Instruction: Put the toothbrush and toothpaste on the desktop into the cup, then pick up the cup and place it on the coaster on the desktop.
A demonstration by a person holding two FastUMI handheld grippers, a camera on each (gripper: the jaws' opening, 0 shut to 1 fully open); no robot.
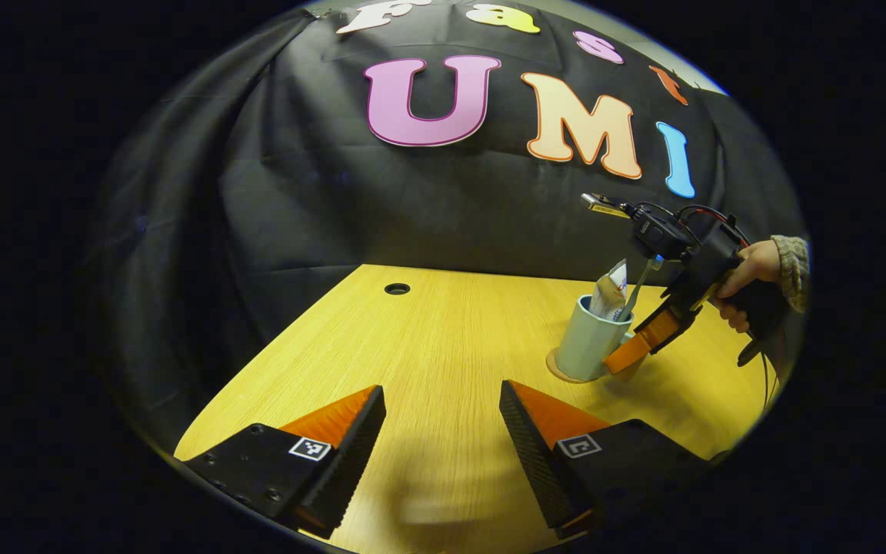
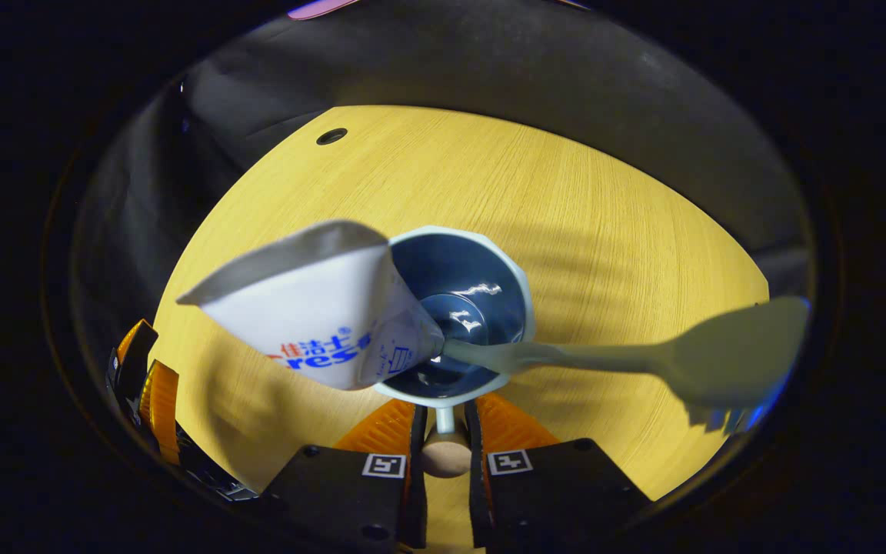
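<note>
Cup [image 1: 587, 338] sits on the coaster [image 1: 560, 371], toothpaste [image 2: 312, 319] and toothbrush [image 2: 643, 358] standing inside it; right gripper [image 2: 444, 419] clamps the cup's handle [image 2: 444, 420], left gripper [image 1: 443, 423] hangs spread open, well apart from the cup

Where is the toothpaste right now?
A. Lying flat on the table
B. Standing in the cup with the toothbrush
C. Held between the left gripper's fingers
B: the toothpaste and the toothbrush both stick up out of the cup, while the left gripper is open with nothing in it.
</note>
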